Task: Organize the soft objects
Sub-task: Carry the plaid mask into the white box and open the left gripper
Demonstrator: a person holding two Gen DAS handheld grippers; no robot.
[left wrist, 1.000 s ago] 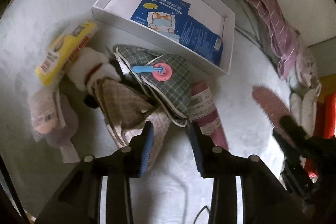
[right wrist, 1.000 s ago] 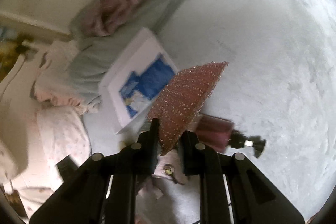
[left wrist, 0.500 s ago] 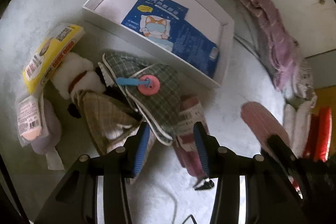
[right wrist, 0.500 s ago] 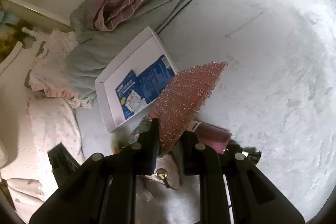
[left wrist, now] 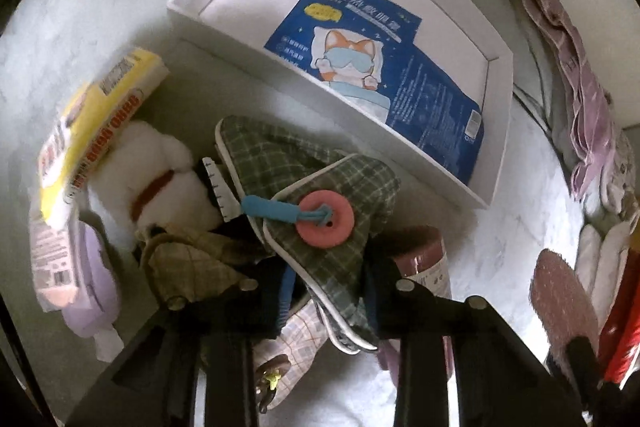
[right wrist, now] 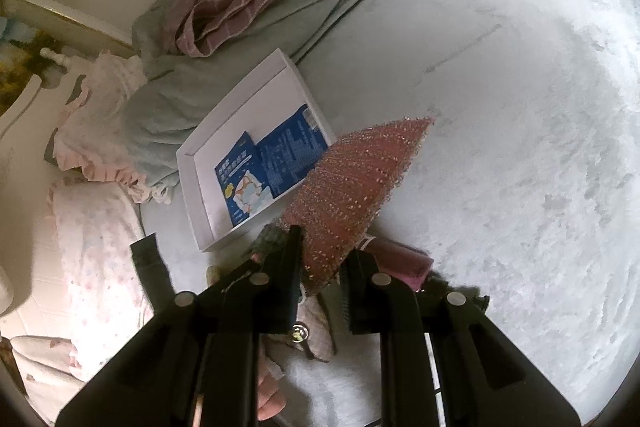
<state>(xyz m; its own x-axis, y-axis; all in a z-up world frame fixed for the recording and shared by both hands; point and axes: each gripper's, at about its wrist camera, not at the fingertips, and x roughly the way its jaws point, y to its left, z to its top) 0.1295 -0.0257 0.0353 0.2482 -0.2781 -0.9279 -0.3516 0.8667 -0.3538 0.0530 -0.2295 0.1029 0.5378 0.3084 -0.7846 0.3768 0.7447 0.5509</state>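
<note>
Down on a pale grey blanket (right wrist: 520, 107), the left gripper (left wrist: 328, 301) straddles the lower edge of a green plaid cloth pouch (left wrist: 320, 195) bearing a pink ring and blue strap (left wrist: 326, 213), its jaws closing around the fabric. Just beyond sits a white tray (left wrist: 500, 115) holding a blue eye-mask packet (left wrist: 380, 67). The right gripper (right wrist: 322, 267) is clamped on a pink glittery scouring pad (right wrist: 352, 187), held above the heap.

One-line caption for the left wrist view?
Left hand-held gripper closing around green plaid cloth with pink ring, beside white box.
</note>
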